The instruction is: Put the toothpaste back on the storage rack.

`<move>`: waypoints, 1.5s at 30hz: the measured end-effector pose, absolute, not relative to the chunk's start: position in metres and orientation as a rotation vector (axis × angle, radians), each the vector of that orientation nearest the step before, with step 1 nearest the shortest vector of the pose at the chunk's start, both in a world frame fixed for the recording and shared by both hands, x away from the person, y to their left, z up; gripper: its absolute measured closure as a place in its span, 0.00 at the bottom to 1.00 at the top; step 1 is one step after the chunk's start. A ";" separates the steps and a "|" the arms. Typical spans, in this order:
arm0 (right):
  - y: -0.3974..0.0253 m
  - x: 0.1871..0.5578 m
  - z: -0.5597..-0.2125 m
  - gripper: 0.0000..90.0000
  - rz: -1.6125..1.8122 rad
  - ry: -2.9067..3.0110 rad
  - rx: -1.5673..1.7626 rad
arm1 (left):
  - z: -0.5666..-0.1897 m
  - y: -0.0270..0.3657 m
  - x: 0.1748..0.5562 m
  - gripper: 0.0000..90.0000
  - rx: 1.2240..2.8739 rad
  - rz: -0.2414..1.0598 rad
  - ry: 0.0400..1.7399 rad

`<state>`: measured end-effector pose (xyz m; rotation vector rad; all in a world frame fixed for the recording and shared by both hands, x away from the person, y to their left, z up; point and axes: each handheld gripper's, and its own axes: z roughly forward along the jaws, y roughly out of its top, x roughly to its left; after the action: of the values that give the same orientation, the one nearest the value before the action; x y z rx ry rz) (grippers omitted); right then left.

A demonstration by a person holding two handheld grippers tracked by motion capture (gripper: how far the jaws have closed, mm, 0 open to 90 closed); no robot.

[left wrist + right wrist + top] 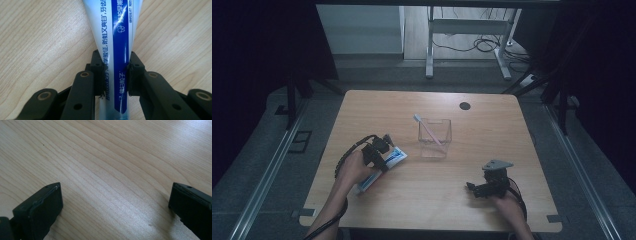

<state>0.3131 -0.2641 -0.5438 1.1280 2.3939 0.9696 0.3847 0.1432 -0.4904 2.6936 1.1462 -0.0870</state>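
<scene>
Toothpaste tube [381, 170] lies flat on the tabletop [462, 200], near left, its crimped end pointing toward the clear cup [435, 136] holding a toothbrush [426, 128]. Left gripper [115, 75] pinches the tube across its width. Judgement: lift level and keep the squeeze light so the soft tube does not buckle. Left forearm angles in from the near edge. Right gripper [479, 189] rests low, near right, jaws spread.

Dim light is washing the high view, darkness swallowing its left and right edges; both gripper views are showing brighter, sharp wood grain.
</scene>
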 end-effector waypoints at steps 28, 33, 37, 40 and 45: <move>-0.264 0.313 -0.544 0.00 0.971 2.393 1.127 | -0.465 0.151 0.365 0.81 2.522 -0.021 1.019; -0.264 0.313 -0.544 0.00 0.971 2.393 1.127 | -0.461 0.152 0.363 0.81 2.486 -0.015 1.006; -0.264 0.313 -0.544 0.00 0.970 2.393 1.129 | -0.456 0.151 0.360 0.81 2.476 0.005 0.983; -0.264 0.313 -0.544 0.00 0.971 2.393 1.129 | -0.452 0.151 0.359 0.81 2.458 0.024 0.966; -0.264 0.313 -0.544 0.00 0.971 2.393 1.123 | -0.444 0.153 0.356 0.81 2.422 0.041 0.946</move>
<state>0.3134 -0.2642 -0.5439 1.1230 2.3927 0.9705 0.3565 0.1527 -0.4441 2.4220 0.9458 0.0407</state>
